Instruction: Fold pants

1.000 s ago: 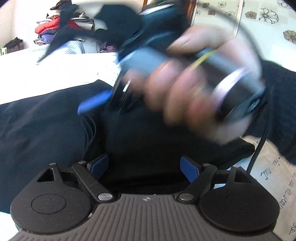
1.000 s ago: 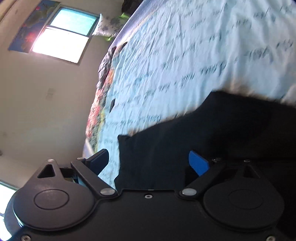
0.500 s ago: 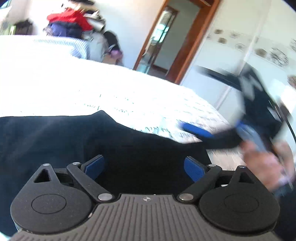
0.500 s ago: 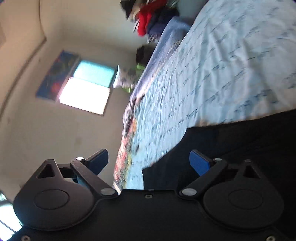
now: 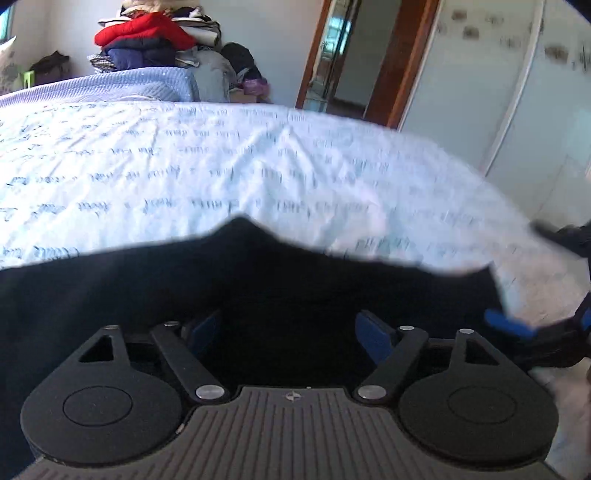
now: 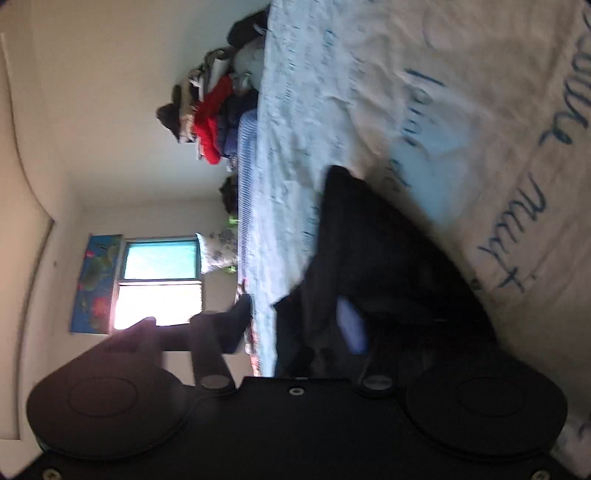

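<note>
The dark navy pants [image 5: 155, 280] lie on the pale blue bed sheet [image 5: 184, 173] and fill the near part of the left wrist view. My left gripper [image 5: 290, 330] is open, low over the pants, with nothing between its blue pads. My right gripper [image 6: 295, 325] is rolled on its side and open, its fingers astride the edge of the pants [image 6: 373, 254]. It also shows in the left wrist view at the right edge [image 5: 517, 328], beside the corner of the pants.
A pile of clothes with a red jacket [image 5: 144, 33] stands beyond the bed's far end. A wooden door frame [image 5: 402, 62] and a white wardrobe [image 5: 517, 85] are at the right. A window [image 6: 159, 280] shows in the right wrist view.
The right gripper and hand swept from in front of the left camera to the right and down to the pants' corner. The left gripper tilted up, so that more of the bed shows.
</note>
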`<control>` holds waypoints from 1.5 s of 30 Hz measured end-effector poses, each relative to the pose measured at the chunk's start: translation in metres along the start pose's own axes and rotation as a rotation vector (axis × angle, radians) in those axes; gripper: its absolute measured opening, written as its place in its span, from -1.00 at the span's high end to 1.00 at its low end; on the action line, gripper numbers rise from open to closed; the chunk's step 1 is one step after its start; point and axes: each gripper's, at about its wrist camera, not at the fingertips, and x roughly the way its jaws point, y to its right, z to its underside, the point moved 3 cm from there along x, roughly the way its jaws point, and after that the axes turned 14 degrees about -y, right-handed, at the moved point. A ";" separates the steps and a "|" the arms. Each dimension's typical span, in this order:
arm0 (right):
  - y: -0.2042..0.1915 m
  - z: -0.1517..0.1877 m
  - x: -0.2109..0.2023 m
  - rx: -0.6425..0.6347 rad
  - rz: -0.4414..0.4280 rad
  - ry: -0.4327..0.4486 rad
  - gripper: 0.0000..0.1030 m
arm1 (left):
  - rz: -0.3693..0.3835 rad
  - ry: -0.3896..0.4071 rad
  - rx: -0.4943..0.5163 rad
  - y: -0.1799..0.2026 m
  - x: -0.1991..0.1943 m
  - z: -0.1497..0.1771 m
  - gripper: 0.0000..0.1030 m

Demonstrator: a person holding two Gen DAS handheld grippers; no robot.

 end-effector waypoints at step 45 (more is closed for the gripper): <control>-0.024 0.045 0.078 -0.110 0.140 -0.278 -0.72 | 0.072 -0.021 -0.555 -0.157 -0.108 0.085 -0.64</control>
